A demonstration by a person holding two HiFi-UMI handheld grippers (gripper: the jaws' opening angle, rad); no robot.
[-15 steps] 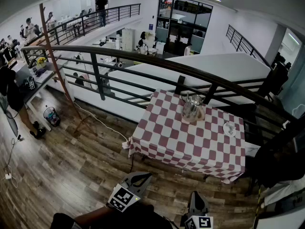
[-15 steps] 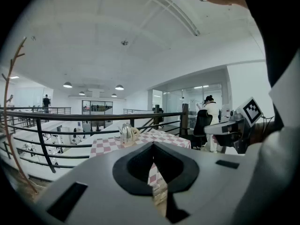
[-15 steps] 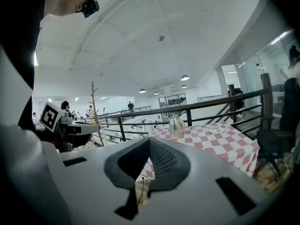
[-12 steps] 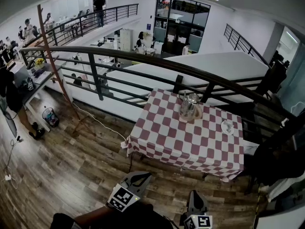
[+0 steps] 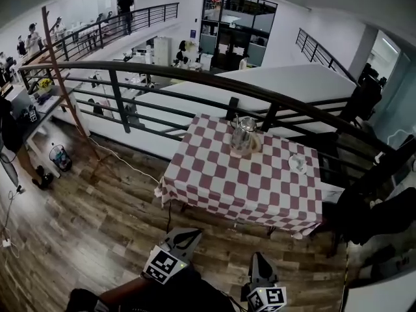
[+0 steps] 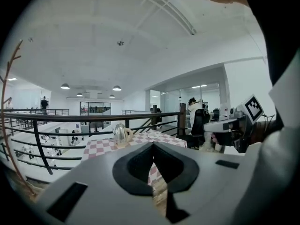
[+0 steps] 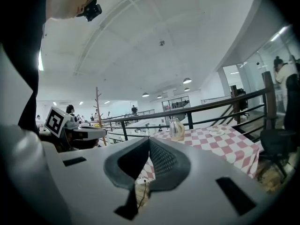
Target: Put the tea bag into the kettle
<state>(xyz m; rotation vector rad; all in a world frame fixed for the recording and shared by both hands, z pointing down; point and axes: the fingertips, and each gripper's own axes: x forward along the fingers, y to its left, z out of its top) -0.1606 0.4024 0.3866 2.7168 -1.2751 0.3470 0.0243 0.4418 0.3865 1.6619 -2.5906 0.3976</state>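
Head view shows me the shiny, lidded kettle [image 5: 242,135] standing near the far edge of the checked table [image 5: 221,190], well apart from my left gripper [image 5: 184,237] and right gripper [image 5: 260,266], both closed on nothing.

On the near side of the checked tabletop [image 5: 240,187], a person in dark sleeves [image 5: 195,292] has two pale grey tools, the left hand-held gripper [image 5: 187,234] and the right hand-held gripper [image 5: 258,260]. Each bears a cube [image 5: 162,266] of black-and-white square markers. Black pads [image 7: 164,161], finely gridded on the right one, line the pointed jaws, and dark rectangular slots [image 7: 229,196] mark the grey shells.
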